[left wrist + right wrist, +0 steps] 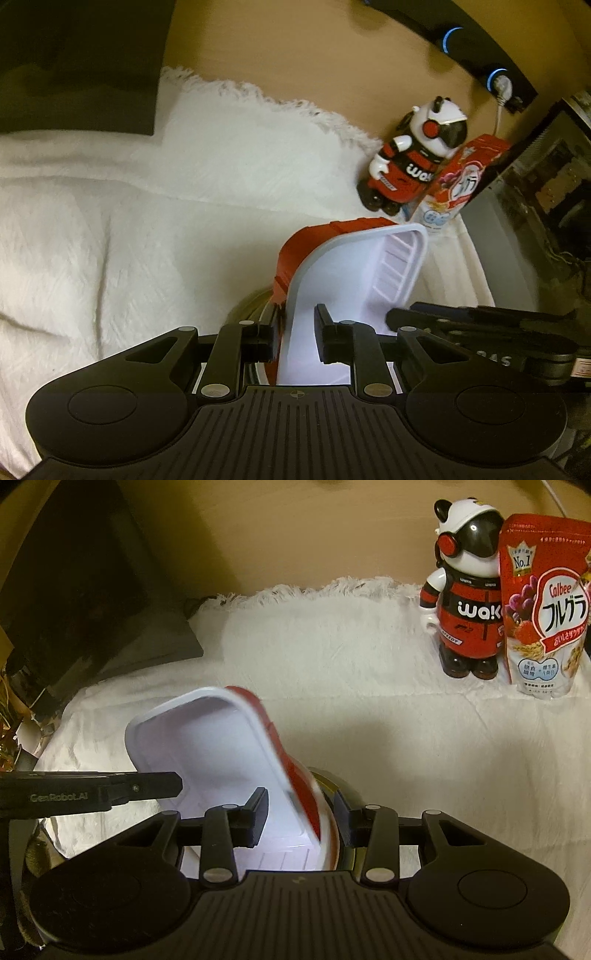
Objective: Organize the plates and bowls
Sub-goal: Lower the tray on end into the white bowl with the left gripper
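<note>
A rectangular dish, white inside (343,280) and red outside (295,254), is held tilted between both grippers. My left gripper (297,338) has its jaws on either side of the dish's left wall. My right gripper (301,814) straddles the dish's right wall (291,771), white inside (214,746) and red outside. Under the dish a round metallic bowl rim (251,306) shows, also in the right wrist view (332,786). Each gripper appears in the other's view: the right one (480,328) and the left one (92,790).
A white fringed cloth (129,221) covers the table. A panda figurine (465,602) and a red Calbee cereal bag (543,605) stand at the far right. A dark box (74,590) sits far left. A black power strip (480,55) lies beyond.
</note>
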The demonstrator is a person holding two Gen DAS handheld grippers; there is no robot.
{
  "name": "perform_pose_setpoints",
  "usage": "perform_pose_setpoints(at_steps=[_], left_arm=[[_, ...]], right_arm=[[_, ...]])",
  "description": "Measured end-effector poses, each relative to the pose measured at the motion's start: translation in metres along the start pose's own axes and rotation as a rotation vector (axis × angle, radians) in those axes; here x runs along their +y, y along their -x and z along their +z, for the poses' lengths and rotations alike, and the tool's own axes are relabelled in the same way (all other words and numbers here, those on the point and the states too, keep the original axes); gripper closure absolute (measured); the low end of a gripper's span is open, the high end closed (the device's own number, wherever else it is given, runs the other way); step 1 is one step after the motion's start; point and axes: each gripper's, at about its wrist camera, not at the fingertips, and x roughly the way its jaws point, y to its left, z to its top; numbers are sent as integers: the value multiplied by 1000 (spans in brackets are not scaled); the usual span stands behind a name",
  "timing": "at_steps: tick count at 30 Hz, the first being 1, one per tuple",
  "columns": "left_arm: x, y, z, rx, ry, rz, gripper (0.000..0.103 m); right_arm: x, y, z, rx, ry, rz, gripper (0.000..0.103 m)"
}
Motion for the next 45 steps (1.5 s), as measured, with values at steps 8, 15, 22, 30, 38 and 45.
perform_pose_setpoints(at_steps=[8, 15, 22, 30, 38, 45], left_arm=[[2, 9, -3, -20, -21, 22, 82], [18, 5, -13, 16, 7, 45, 81], [23, -5, -24, 51, 23, 39, 77], [15, -22, -24, 81, 3, 13, 75], [14, -24, -10, 82, -17, -2, 73], [16, -28, -15, 110, -60, -12, 75]], right_arm=[[-6, -6, -5, 24, -17, -30, 63], [-7, -9, -14, 52, -21, -46, 63], [-9, -21, -29, 115, -27, -46, 66], [-7, -23, -35, 126, -82, -24, 67], [-2, -15, -40, 97, -135, -13, 67], [-4, -20, -41, 109, -164, -15, 67]])
